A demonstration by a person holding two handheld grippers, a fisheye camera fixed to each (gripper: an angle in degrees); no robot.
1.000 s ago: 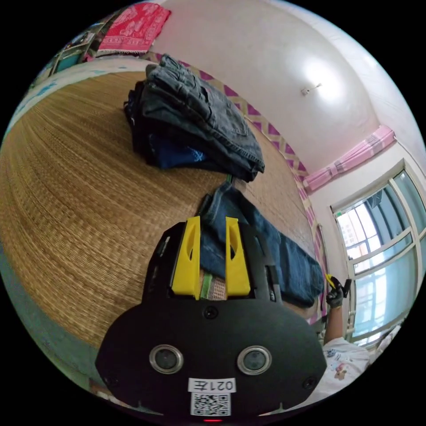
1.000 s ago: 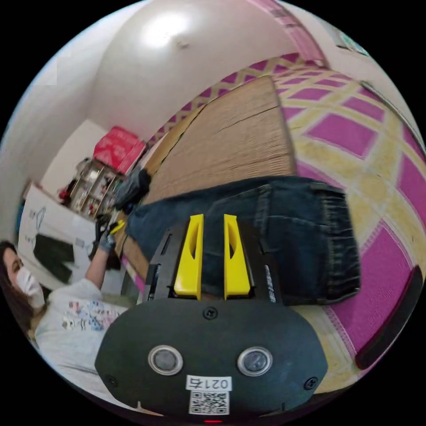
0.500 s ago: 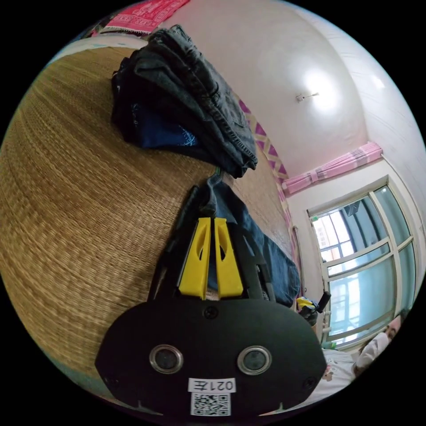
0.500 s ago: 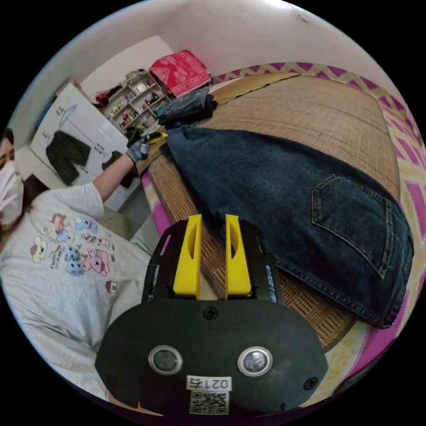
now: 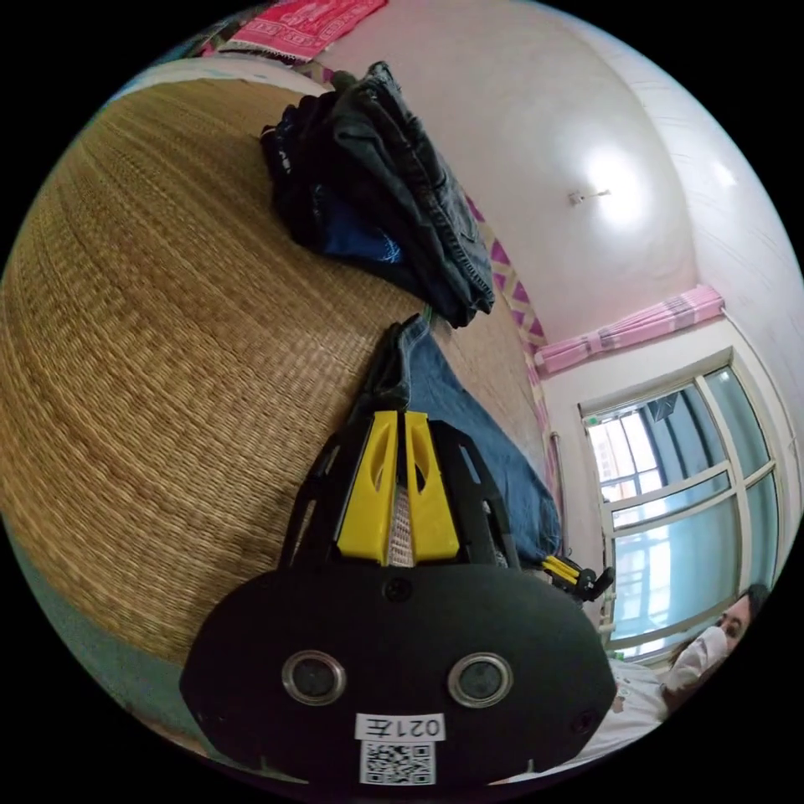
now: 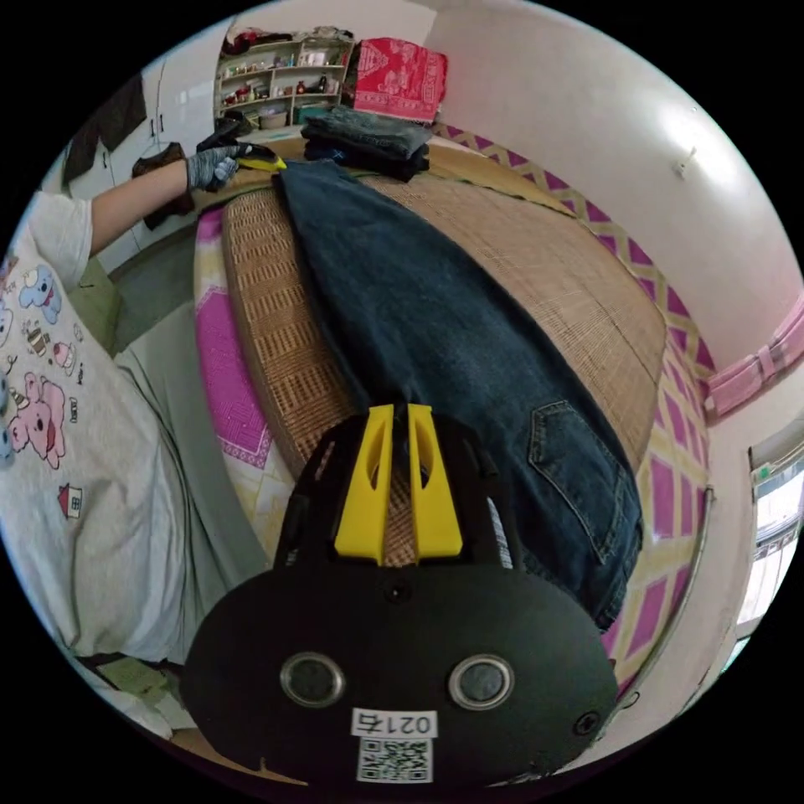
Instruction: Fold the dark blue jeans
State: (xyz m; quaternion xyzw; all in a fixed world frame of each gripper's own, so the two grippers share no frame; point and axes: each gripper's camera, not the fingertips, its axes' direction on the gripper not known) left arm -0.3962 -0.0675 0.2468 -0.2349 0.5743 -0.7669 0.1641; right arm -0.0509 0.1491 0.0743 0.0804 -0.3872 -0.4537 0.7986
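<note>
- Right gripper (image 6: pixel 400 490): yellow jaws nearly pressed together, over the woven mat (image 6: pixel 276 335) at the jeans' near edge; whether they pinch denim, cannot tell.
- Dark blue jeans (image 6: pixel 435 335) lie flat, lengthwise along the mat, back pocket up.
- Left gripper (image 5: pixel 400 486): jaws drawn close at the hem end; grip on cloth unclear.
- Beyond the hem, a stack of folded jeans (image 5: pixel 385 193).
- Far: shelves (image 6: pixel 268 71), red cloth (image 6: pixel 402 67).

Left tool (image 5: pixel 399 419) hides the jeans (image 5: pixel 469 435) hem (partly).
</note>
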